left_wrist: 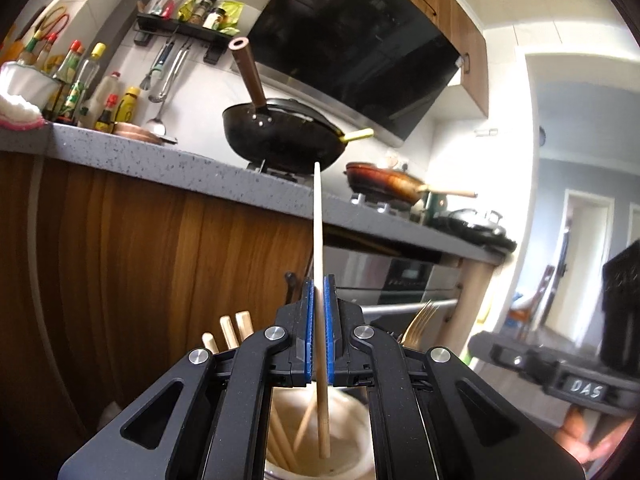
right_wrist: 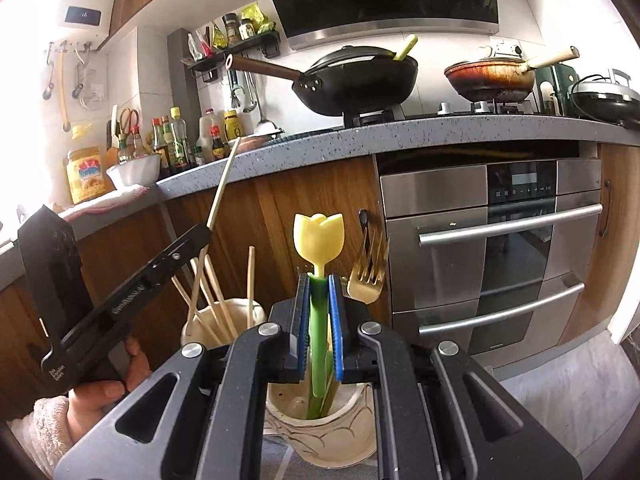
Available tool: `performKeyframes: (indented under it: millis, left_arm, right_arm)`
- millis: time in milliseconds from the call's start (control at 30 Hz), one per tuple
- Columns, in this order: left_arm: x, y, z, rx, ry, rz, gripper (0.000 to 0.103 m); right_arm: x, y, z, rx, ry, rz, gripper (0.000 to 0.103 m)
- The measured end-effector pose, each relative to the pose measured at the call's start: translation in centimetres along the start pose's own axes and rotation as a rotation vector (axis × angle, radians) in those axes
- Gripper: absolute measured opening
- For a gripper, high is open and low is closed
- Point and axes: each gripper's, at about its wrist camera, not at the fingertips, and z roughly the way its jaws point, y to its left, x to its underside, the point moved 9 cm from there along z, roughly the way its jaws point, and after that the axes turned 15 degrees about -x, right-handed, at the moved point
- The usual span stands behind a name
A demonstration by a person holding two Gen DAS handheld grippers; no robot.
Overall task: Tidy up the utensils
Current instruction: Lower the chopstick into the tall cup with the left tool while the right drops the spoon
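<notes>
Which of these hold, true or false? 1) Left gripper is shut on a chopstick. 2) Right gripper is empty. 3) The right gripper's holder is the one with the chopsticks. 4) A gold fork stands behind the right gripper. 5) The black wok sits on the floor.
1) True: the left gripper clamps a single chopstick, its lower end over a cream holder.
2) False: the right gripper is shut on a tulip-shaped utensil by its green stem.
3) False: the chopsticks stand in a neighbouring holder; the holder under the right gripper has green stems.
4) True: gold fork.
5) False: the black wok is on the stove.
</notes>
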Motion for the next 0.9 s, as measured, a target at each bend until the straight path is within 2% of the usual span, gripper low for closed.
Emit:
performKeyframes:
  millis: [267,567,900]
  left_arm:
    - [2.2,-0.6,0.1,-0.017,-0.015,0.070,0.005]
    - [3.4,0.3,-1.2,-0.023,0.019,0.100,0.005]
    - [5.0,1.2,-4.4,-0.006,0.081,0.119,0.005]
  right_arm:
    - [1.3,-0.2,0.9,-0.001,0.023,-0.009,0.009]
    - [2.5,-0.6,0.7,0.004,0.046,-0.006,0.009]
    - [4.2,-1.5,0.7,0.015,0.081,0.017,0.009]
